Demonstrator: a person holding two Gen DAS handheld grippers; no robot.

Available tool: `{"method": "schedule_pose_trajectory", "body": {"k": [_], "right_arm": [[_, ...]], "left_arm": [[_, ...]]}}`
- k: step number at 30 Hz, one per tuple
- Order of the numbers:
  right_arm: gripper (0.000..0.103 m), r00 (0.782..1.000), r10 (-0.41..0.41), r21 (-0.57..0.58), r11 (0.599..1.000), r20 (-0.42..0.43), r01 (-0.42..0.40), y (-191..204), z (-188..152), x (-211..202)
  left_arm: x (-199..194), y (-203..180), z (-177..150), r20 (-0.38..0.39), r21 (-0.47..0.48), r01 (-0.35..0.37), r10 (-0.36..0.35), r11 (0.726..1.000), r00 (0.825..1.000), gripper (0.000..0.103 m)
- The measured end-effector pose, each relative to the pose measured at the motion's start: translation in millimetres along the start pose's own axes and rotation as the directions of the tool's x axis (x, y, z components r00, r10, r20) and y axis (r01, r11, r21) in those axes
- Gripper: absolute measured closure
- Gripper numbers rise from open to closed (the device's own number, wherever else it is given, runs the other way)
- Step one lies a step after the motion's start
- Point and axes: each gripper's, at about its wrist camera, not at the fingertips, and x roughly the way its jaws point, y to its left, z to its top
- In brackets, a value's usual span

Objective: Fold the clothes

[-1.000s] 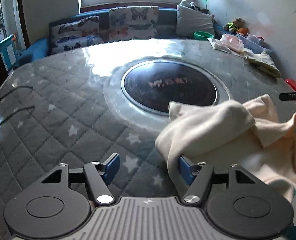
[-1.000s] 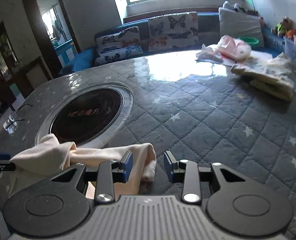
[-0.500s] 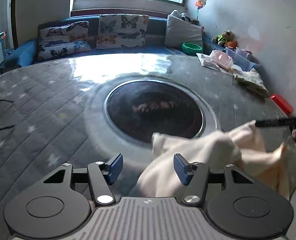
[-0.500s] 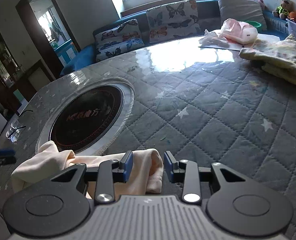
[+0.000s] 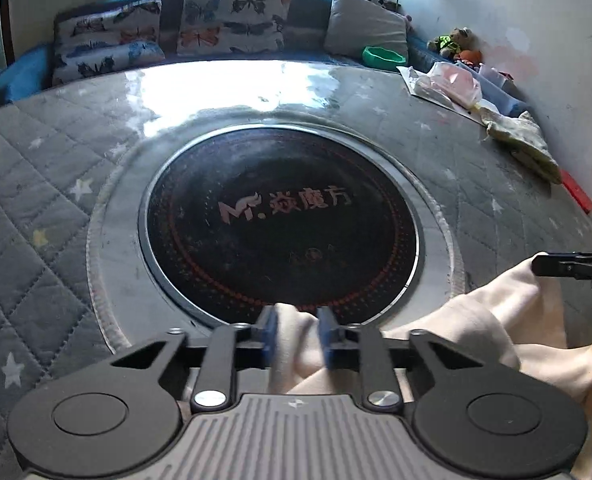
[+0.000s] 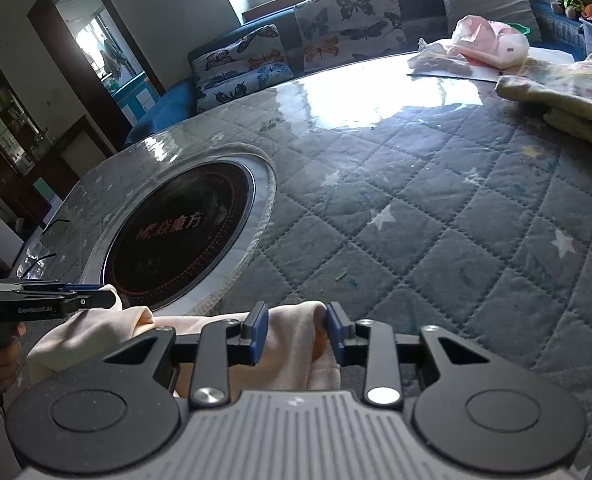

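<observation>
Round table, quilted grey star cover under clear film, is used as the work surface. Black inset hob is set in its middle, ringed in metal.

Cream garment is bunched at the near edge of the table, partly over the hob's rim, not yet spread flat. Folding proper is judged not begun; the cloth is being picked up at two points so it can be lifted and shaken out.

Other clothes are parked at the far side, well apart, likely kept out of the working zone. A small green scrap is lying on the cover.

Left gripper: jaws have just been closing, blue pads now clenched on a fold of the garment. Grip is judged good.

Right gripper: jaws have also just been closing on another bunched fold; cloth fills the gap and is touched by both pads, so it is read as grasped, more loosely.

Two holds are set apart along the cloth so an edge can be tensioned between them.
</observation>
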Motion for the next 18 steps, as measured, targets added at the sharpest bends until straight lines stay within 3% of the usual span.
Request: {"method": "schedule_pose_trajectory", "body": {"k": [2, 7, 11, 13, 17, 18], "right_arm": [[0.091, 1.0, 0.0, 0.002, 1.0, 0.002, 0.0, 0.7, 0.2, 0.7], [0.093, 0.996, 0.052, -0.004, 0.999, 0.079, -0.052, 4.3, -1.2, -18.4], [0.093, 0.976, 0.152, -0.081, 0.987, 0.159, -0.141, 9.3, -12.9, -51.2], [0.093, 0.968, 0.187, -0.164, 0.973, 0.167, -0.16, 14.0, -25.7, -66.1], [0.093, 0.964, 0.242, -0.27, 0.941, 0.111, -0.205, 17.2, -60.9, -88.6], [0.093, 0.965, 0.247, -0.284, 0.935, 0.088, -0.213, 17.1, -68.9, -90.7]], "left_arm": [[-4.0, 2.0, 2.0, 0.025, -0.018, 0.016, -0.015, 1.0, 1.0, 0.092], [-37.0, 9.2, 3.4, 0.141, -0.035, 0.102, -0.096, 0.994, 0.985, 0.094], [-74.9, 15.4, -12.0, 0.245, -0.011, 0.237, -0.227, 0.972, 0.943, 0.094], [-94.6, 15.2, -30.0, 0.274, 0.046, 0.277, -0.279, 0.96, 0.92, 0.095], [-120.8, 12.0, -73.0, 0.239, 0.149, 0.316, -0.345, 0.937, 0.908, 0.096], [-123.2, 9.7, -83.2, 0.217, 0.173, 0.315, -0.348, 0.933, 0.912, 0.096]]}}
